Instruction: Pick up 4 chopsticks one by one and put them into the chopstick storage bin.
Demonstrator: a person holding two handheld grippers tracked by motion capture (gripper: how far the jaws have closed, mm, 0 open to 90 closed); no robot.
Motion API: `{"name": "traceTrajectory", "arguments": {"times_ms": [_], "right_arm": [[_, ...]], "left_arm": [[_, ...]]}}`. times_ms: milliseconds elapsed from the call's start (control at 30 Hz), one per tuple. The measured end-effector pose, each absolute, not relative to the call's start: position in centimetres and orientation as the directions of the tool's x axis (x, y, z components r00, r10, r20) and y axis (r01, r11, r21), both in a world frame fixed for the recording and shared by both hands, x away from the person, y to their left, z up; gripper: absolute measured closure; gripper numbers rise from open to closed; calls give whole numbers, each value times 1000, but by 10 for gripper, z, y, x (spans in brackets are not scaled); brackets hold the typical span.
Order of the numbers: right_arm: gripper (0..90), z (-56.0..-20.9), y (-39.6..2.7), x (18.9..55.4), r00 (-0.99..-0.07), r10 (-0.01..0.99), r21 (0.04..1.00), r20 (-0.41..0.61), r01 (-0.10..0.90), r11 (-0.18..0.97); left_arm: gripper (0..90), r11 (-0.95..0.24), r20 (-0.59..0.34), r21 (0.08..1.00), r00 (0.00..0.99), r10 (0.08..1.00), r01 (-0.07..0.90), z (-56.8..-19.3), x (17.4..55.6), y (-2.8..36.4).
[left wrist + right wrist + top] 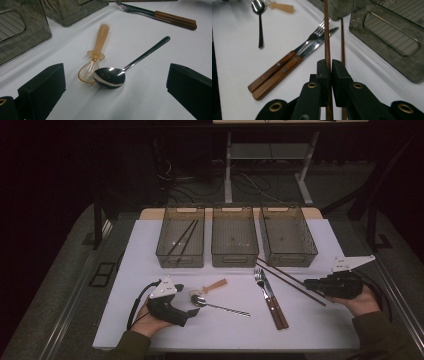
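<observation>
**Chopstick pinched on the right, spoons waiting on the left**

At the near left of the table (pixel 150 245), the left gripper (pixel 186 316) rests low with its jaws spread wide and nothing between them. In the left gripper view they frame a steel spoon (pixel 110 77) whose bowl touches the clear bowl of an orange-handled spoon (pixel 97 47). Neither is gripped.

Along the far edge stand three mesh bins. The left bin (pixel 181 210) already holds a pair of chopsticks (pixel 182 239); the middle bin (pixel 235 209) and the right bin (pixel 287 209) look empty. Just near of the gap between those two lie a fork (pixel 264 287) and a knife (pixel 272 301), side by side with wooden handles touching.

At the near right, the right gripper (pixel 309 283) has its jaws pressed together on one chopstick (pixel 327 37); its mate (pixel 342 42) lies just beside it on the table, apart from the pads.

The work appears to be sorting cutlery by kind into bins, and the step in hand is the pick-up of this chopstick. Next it would likely need lifting clear of its mate and the fork, carrying far and left over the other bins, and releasing lengthwise into the left bin.
</observation>
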State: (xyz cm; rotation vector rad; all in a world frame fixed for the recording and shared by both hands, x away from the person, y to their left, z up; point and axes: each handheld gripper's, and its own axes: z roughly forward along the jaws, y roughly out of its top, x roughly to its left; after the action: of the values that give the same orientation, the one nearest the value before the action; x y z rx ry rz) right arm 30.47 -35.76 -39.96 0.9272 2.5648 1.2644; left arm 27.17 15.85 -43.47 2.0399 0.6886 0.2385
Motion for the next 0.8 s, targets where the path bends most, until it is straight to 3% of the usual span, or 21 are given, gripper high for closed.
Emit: {"name": "traceTrajectory", "arguments": {"times_ms": [800], "right_arm": [[844,-377,-289,317,-805,571,774,161,462,433]], "left_arm": [[13,-402,-103,835,825,556,375,-435,272,157]]}}
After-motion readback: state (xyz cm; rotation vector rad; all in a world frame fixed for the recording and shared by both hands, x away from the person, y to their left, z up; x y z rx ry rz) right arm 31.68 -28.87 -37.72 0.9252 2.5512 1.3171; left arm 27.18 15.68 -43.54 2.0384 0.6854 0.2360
